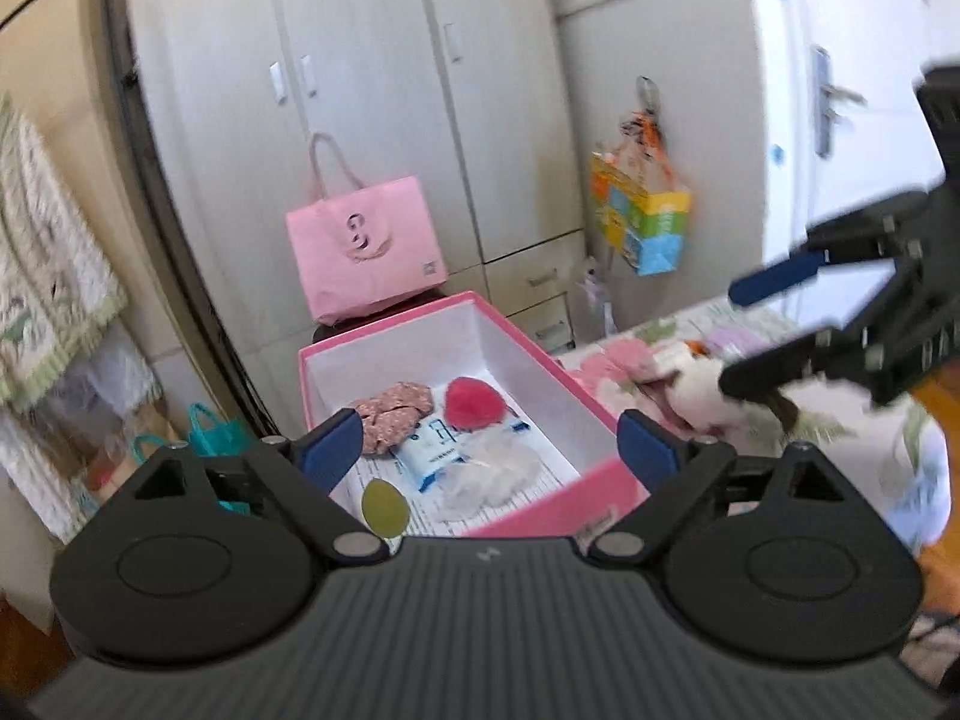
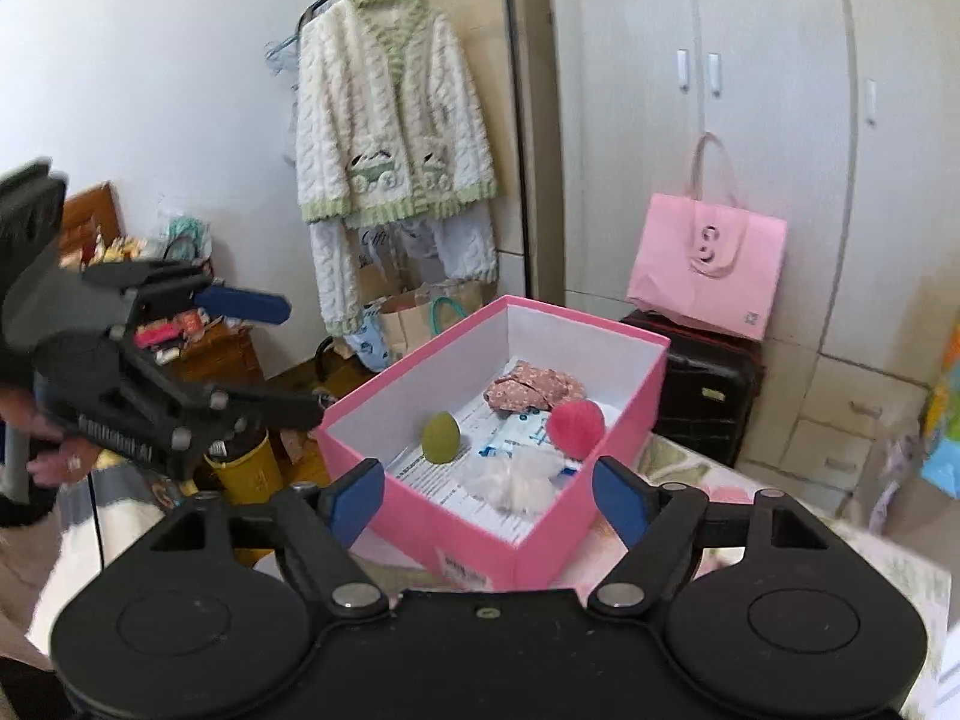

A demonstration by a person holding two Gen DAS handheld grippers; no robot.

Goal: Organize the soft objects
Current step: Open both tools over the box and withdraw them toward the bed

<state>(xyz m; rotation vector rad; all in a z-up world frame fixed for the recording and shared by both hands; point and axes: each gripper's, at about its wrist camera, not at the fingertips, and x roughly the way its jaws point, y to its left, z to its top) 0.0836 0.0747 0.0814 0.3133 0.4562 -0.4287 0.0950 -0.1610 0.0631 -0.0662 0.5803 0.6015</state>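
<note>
both empty just now: left gripper spread wide above the near end of the open pink cardboard box with white lining, right gripper likewise spread wide, facing the same box from its other side. already inside: an olive-green egg-shaped sponge, a red round fluffy puff, a crumpled brown floral fabric piece, a white-and-blue soft packet and a translucent white mesh pouf.

probably the next pick: the white plush toy lying among pink soft things on the floral-patterned bed cover, just beside the box's long wall, close under the right gripper in the left wrist view.

best approached from above, fingers straddling the plush's bulk, closing gently until the pile gives. then lifted clear of the pink rim before swinging over, and released low onto the bare lining at the far end, not on top of the pouf. worth watching: a finger catching the box wall and shoving the light box along the bed.
</note>
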